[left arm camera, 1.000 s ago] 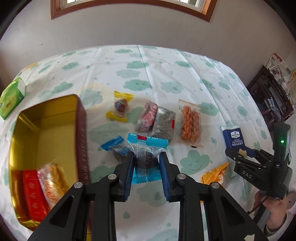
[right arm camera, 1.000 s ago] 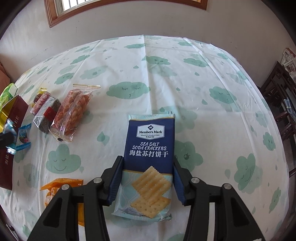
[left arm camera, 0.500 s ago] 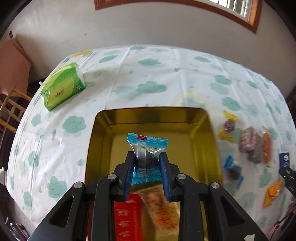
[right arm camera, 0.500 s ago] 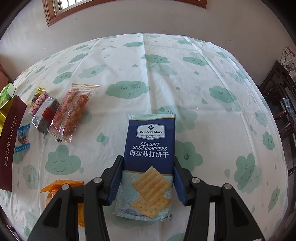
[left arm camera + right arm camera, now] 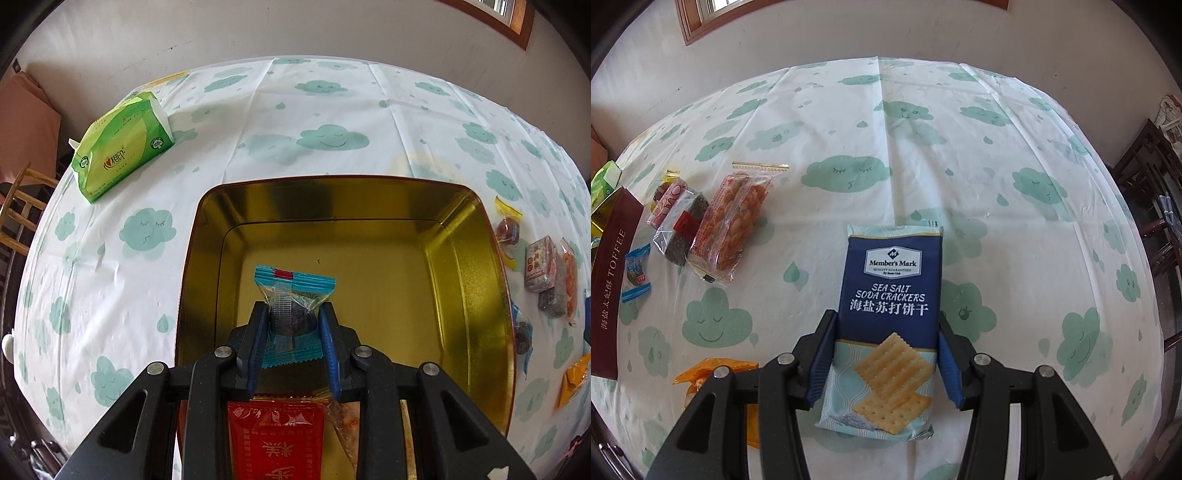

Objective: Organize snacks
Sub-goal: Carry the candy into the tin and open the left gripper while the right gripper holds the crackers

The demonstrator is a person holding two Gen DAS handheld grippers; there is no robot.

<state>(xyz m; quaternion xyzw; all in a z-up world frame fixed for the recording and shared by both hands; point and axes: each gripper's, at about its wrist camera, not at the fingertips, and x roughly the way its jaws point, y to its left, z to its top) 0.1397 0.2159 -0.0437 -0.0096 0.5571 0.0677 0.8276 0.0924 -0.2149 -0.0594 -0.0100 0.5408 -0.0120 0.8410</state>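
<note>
Blue-wrapped snack (image 5: 293, 301), clamped in the left hand-held gripper (image 5: 293, 332), hangs over the gold tin (image 5: 469, 266) at frame centre: the placing step. Next it needs lowering and releasing; the right hand-held gripper (image 5: 884, 363) grasps the soda crackers pack (image 5: 892, 295).

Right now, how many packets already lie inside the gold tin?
2: a red packet and a clear orange-filled packet beside it, at the tin's near end, under the left gripper, which may hide more.
</note>
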